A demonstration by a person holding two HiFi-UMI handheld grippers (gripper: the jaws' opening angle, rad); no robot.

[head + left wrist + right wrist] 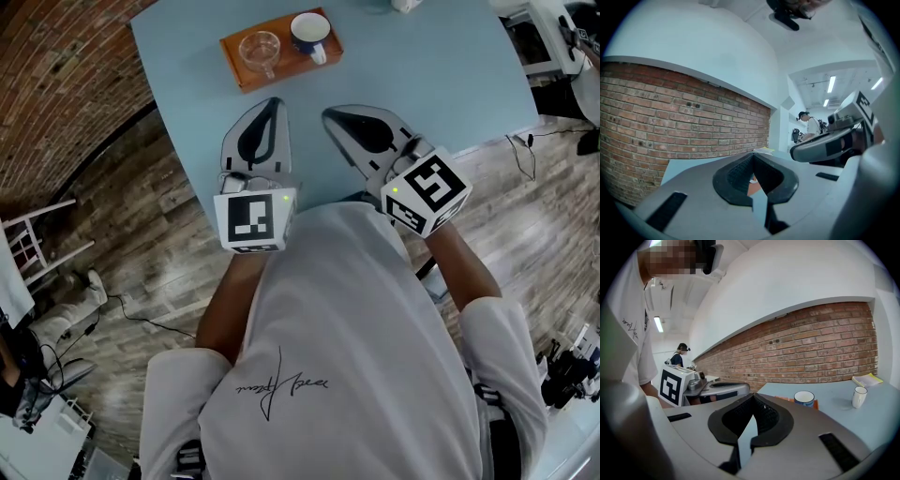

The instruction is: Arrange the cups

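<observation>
An orange tray [234, 43] lies at the far side of the light blue table [441, 84]. On it stand a clear glass cup [259, 49] and, to its right, a white cup with a blue rim [310, 33] [804, 398]. My left gripper [273, 101] [753, 157] hovers over the table short of the tray, shut and empty. My right gripper [328, 114] [752, 397] hangs beside it, also shut with nothing held. A small white cup [858, 397] [405, 5] stands apart on the table beyond the tray.
A yellow booklet [867, 379] lies at the table's far end by a brick wall [811, 348]. White chairs [37, 244] and cables sit on the wooden floor at left. A person [808, 124] stands far off in the room.
</observation>
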